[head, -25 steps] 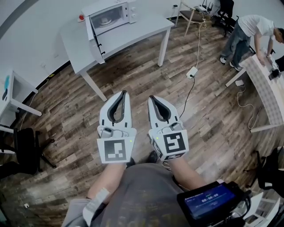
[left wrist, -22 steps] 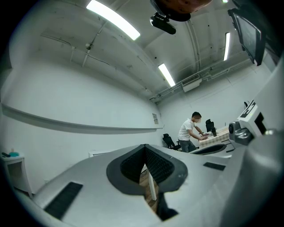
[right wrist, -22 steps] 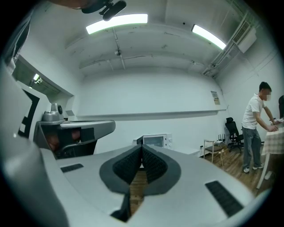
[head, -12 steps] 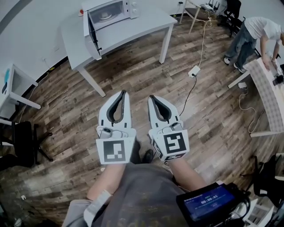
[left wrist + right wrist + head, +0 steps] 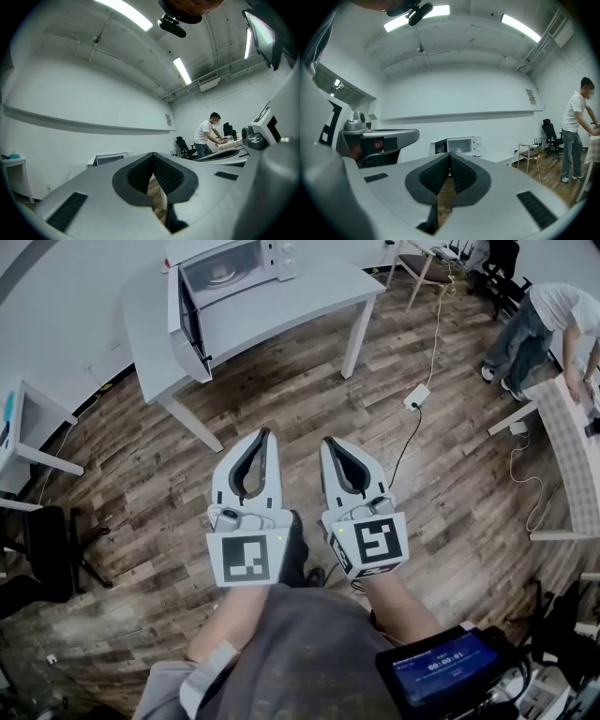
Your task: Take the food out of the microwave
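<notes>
**Gripper position.** Both grippers are held level in front of the person, side by side and slightly apart. They point toward the white worktop [image 5: 281, 310] at the top of the head view. They are well apart from it, with bare wood floor [image 5: 281, 399] between.

**Left gripper** [image 5: 265, 433]. The jaws are closed, with the tips meeting. In the left gripper view, only floor shows through the slot behind the pads. The gripper holds nothing.

**Right gripper** [image 5: 327, 441]. The jaws are closed, tip against tip. In the right gripper view, nothing lies between the pads. The gripper holds nothing.

**Microwave** [image 5: 234, 266]. The unit stands on the far left part of the worktop, close to the wall. Its door [image 5: 187, 324] is swung fully open at the left side of the cavity. In the right gripper view, the microwave appears straight ahead, just above the jaw tips.

**Food** [image 5: 222, 276]. A pale round item lies inside the open cavity, on its base. It is too small in the views to tell what kind of food it is. Neither gripper touches it.

**Surroundings.**
- A power strip [image 5: 416, 397] lies on the floor to the right of the worktop, with a cable attached.
- A wooden chair [image 5: 417, 268] stands beyond the worktop's right end.
- A second person [image 5: 553, 310] leans over a separate table [image 5: 562, 437] at the right edge.
- A black office chair [image 5: 52, 549] stands at the left edge.
- A small lit screen [image 5: 441, 667] sits at the wearer's waist, lower right.
</notes>
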{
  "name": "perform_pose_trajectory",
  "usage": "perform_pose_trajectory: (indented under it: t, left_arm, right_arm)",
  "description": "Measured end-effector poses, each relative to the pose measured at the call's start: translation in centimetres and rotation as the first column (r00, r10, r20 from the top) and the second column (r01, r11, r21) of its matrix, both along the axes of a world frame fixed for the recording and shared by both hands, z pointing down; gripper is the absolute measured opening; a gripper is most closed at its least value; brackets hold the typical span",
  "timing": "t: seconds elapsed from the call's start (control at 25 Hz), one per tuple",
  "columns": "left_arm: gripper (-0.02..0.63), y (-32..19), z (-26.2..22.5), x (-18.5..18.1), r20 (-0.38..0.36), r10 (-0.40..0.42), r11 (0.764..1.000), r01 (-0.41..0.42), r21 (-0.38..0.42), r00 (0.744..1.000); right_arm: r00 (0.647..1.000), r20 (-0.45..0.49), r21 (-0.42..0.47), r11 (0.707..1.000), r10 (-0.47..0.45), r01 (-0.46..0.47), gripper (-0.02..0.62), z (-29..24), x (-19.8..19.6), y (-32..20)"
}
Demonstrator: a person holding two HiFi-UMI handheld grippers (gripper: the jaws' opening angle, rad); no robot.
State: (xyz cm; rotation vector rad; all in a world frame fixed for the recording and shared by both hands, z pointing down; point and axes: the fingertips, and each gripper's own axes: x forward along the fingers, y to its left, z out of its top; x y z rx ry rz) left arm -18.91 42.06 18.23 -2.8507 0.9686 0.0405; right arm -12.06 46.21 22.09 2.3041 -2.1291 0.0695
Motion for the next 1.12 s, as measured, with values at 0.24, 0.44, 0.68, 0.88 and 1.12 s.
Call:
perform_pose_trajectory:
  t: [0.24,0.44,0.68,0.88,1.12]
  left_arm:
    - [0.008,-7.1,0.3,3.3,0.001,0.005,1.0,-0.005,-0.002,1.0]
    - [0.008,-13.1,0.7,5.1,0.004,0.001,1.0,-0.001,-0.011,1.0]
    - [0.008,-18.7,-0.5,6.4,-0.025,-0.008,1.0,0.008,0.009,1.0]
    - [0.008,-21.6,-1.2,7.9,-0.032,-0.007,1.0,0.008,0.023,0.999]
    - [0.008,-25.1,-0.3,10.6,-0.017,-0.015,1.0,0.015,0.004,1.0]
  right_arm:
    - [1.0,0.002,-0.023,1.0,0.01,-0.01,0.003,0.8,3.5,-6.9]
    - [1.0,0.003,-0.027,1.0,0.015,-0.015,0.003,0.8,5.9,-13.1]
    - [1.0,-0.006,-0.007,1.0,0.0,0.0,0.003,-0.3,7.2,-18.9]
    - [1.0,-0.01,0.005,1.0,-0.006,0.006,0.003,-1.2,8.7,-22.0]
    - [1.0,-0.021,-0.002,1.0,-0.016,0.016,0.003,-1.2,11.2,-25.5]
